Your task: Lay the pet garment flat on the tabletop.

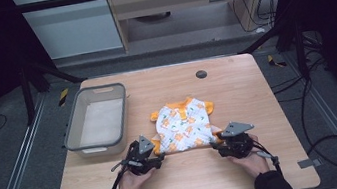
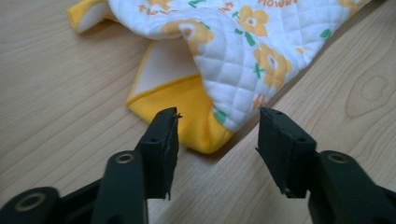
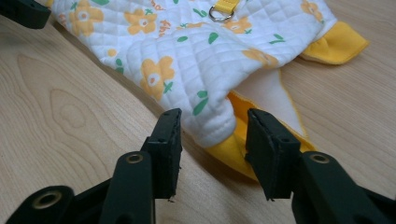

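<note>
A small quilted white garment point(image 1: 183, 125) with orange flowers and yellow trim lies flat in the middle of the wooden table point(image 1: 236, 89). My left gripper point(image 1: 160, 155) sits low at its near left corner. In the left gripper view the jaws point(image 2: 219, 123) stand apart around the yellow-edged corner point(image 2: 196, 116) without pressing on it. My right gripper point(image 1: 217, 146) is at the near right corner. Its jaws point(image 3: 214, 135) are apart too, with the white quilted corner point(image 3: 210, 123) and yellow lining between them, untouched by the pads.
A grey plastic bin point(image 1: 73, 129) stands at the table's left. A small dark round disc point(image 1: 201, 74) sits near the far edge. A metal ring point(image 3: 218, 13) is sewn on the garment. Bare wood lies to the right and along the near edge.
</note>
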{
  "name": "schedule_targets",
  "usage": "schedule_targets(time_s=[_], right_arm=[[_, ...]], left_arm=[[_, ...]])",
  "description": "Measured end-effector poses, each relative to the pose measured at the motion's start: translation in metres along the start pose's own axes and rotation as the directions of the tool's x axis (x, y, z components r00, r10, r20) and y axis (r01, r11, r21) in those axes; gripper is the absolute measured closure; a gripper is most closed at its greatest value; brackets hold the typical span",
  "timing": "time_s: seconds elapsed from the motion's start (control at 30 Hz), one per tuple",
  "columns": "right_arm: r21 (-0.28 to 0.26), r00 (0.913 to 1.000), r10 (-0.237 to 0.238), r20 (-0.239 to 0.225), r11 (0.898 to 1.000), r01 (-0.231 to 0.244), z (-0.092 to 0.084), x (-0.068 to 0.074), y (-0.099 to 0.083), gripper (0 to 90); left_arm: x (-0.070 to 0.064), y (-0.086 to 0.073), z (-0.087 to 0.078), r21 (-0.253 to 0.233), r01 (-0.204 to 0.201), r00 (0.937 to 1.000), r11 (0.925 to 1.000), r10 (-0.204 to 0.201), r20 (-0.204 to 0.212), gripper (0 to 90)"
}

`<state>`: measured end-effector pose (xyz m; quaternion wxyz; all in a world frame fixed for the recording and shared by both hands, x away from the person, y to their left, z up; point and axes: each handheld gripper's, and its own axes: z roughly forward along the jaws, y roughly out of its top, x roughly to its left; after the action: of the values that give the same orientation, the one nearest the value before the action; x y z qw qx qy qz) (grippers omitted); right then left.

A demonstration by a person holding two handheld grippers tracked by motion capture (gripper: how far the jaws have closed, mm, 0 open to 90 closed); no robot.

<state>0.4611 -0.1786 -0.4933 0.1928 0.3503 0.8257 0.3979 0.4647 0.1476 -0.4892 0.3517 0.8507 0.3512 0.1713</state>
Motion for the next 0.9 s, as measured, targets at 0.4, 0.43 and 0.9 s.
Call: schedule_targets(time_s=[0.4, 0.43, 0.9], right_arm=[[0.037, 0.9998, 0.017, 0.006, 0.999, -0.017, 0.000, 0.004, 0.004, 81.8], [0.031, 0.9999, 0.012, 0.006, 0.999, -0.012, -0.002, 0.004, 0.005, 82.3], [-0.132, 0.9927, 0.067, -0.101, 0.988, -0.080, -0.066, 0.020, 0.019, 82.8]], left_arm=[[0.000, 0.003, 0.001, 0.026, 0.012, 0.9991, 0.9996, -0.013, 0.040, 80.5], [0.000, 0.004, -0.002, 0.017, 0.014, 0.9989, 0.9998, -0.014, 0.044, 81.9], [-0.006, 0.026, -0.076, -0.137, 0.014, 0.9888, 0.9904, 0.007, 0.149, 83.1]])
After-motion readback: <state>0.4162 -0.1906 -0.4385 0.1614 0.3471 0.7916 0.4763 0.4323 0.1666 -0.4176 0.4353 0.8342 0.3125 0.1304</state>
